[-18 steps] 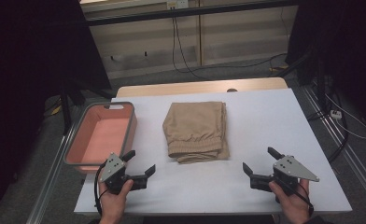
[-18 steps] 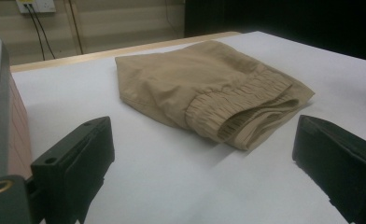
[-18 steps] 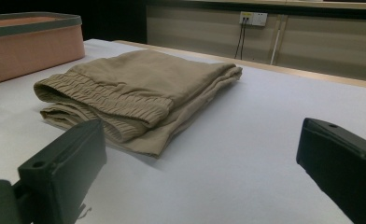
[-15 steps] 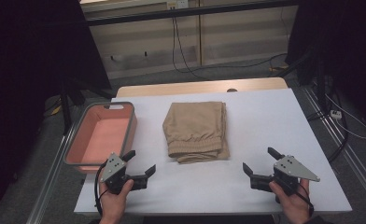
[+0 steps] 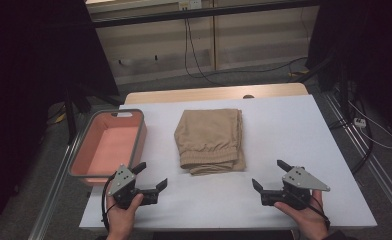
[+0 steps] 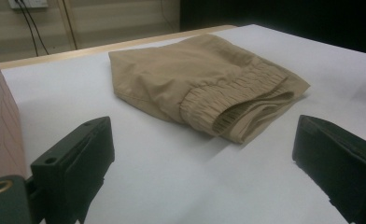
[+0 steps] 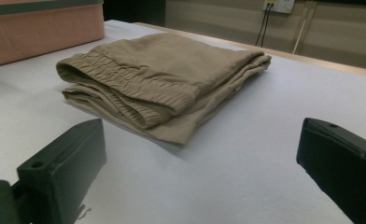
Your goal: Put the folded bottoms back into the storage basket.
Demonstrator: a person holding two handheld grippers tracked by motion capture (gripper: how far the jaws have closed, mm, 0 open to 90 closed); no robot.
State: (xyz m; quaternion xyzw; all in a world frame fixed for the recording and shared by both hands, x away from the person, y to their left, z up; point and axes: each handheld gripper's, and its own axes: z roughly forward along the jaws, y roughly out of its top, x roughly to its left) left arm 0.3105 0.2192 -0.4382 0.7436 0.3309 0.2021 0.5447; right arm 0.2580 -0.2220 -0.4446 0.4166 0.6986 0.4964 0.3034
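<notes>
A folded pair of tan shorts (image 5: 210, 140) lies in the middle of the white table (image 5: 284, 120), its elastic waistband toward the near edge. My left gripper (image 5: 154, 174) is held low over the near left part of the table, open, with nothing between its jaws. My right gripper (image 5: 267, 172) sits at the near right, also open and holding nothing. In the left gripper view the shorts (image 6: 200, 79) lie just beyond the open gripper (image 6: 203, 135). The right gripper view has the shorts (image 7: 162, 79) ahead and to the left of the open gripper (image 7: 203, 135).
A pink bin with a grey rim (image 5: 116, 114) stands at the table's left edge, next to my left gripper; its wall shows in both gripper views (image 6: 3, 121) (image 7: 45, 25). Cables run along the floor and wall behind the table.
</notes>
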